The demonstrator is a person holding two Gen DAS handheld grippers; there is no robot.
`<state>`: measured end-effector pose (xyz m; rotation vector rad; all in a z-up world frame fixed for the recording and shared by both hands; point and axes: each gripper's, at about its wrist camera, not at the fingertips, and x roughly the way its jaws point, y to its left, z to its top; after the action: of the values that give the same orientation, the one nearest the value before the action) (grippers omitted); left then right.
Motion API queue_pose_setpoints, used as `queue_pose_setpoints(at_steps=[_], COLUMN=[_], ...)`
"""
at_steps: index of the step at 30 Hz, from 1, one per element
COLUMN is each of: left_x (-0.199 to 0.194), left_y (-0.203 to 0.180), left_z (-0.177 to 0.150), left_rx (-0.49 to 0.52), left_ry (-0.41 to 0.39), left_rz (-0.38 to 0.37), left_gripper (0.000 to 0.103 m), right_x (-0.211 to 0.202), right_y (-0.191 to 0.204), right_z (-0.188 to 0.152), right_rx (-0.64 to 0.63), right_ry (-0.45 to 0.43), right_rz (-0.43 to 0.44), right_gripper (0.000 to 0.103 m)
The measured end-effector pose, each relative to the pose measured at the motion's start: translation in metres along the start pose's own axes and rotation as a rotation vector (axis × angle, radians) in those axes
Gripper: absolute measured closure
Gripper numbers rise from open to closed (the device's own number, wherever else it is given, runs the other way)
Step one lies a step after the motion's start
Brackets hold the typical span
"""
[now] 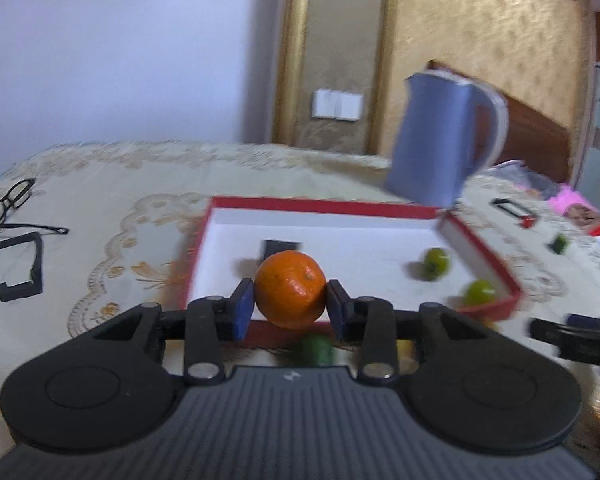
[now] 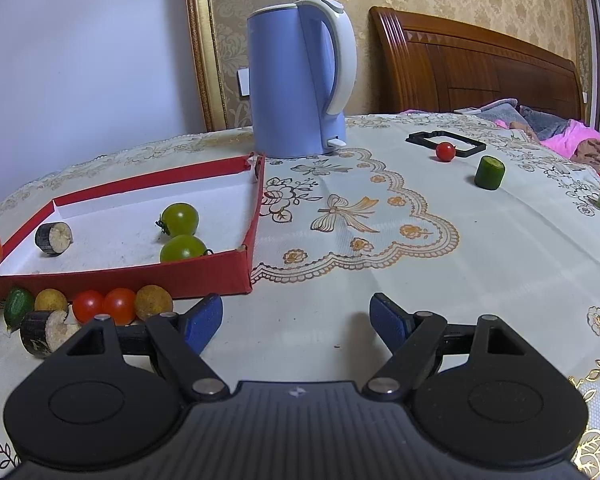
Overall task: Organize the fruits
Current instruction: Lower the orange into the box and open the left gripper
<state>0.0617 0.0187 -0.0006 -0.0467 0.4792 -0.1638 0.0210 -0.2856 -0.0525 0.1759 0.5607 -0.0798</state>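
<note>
**Orange in the left gripper, box straight ahead**

Between the blue pads of our left gripper (image 1: 290, 300) sits the orange (image 1: 290, 294), clamped on both sides and carried just above the near wall of the red box (image 1: 480, 248). It is round, so no long axis matters; what counts is that the white floor of the box lies directly forward of the orange and a little below it. We judge the next move to be a short push ahead and a lowering, then a release.

Inside the box we already see two green tomatoes (image 2: 179, 219) toward its right side and a dark cut stub (image 2: 53, 238) toward the left; the left wrist view is blurred, so the free spot is probably the middle.

Our right gripper (image 2: 296, 320) hovers over the tablecloth (image 2: 380, 280) with its jaws wide apart and nothing between them. Loose fruit, two red tomatoes (image 2: 104, 306) among it, lines the front wall of the box, near the right gripper. A blue kettle (image 2: 300, 80) stands behind the box.
</note>
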Motion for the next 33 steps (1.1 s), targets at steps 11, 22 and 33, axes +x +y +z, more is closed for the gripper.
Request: queue_pose_setpoints(at_steps=[11, 22, 33], left_x=[0.053, 0.06, 0.052], left_y=[0.019, 0.013, -0.002], left_z=[0.005, -0.001, -0.01], left_rx=[-0.038, -0.046, 0.034], left_ry=[0.096, 0.07, 0.037], left_rz=[0.082, 0.135, 0.146], left_gripper=[0.068, 0.064, 0.025], right_x=[0.001, 0.002, 0.003], right_y=[0.001, 0.002, 0.002], right_z=[-0.001, -0.001, -0.001], right_rx=[-0.001, -0.005, -0.004], right_ry=[0.01, 0.019, 0.025], right_rz=[-0.013, -0.017, -0.019], right_gripper=[0.022, 0.022, 0.022])
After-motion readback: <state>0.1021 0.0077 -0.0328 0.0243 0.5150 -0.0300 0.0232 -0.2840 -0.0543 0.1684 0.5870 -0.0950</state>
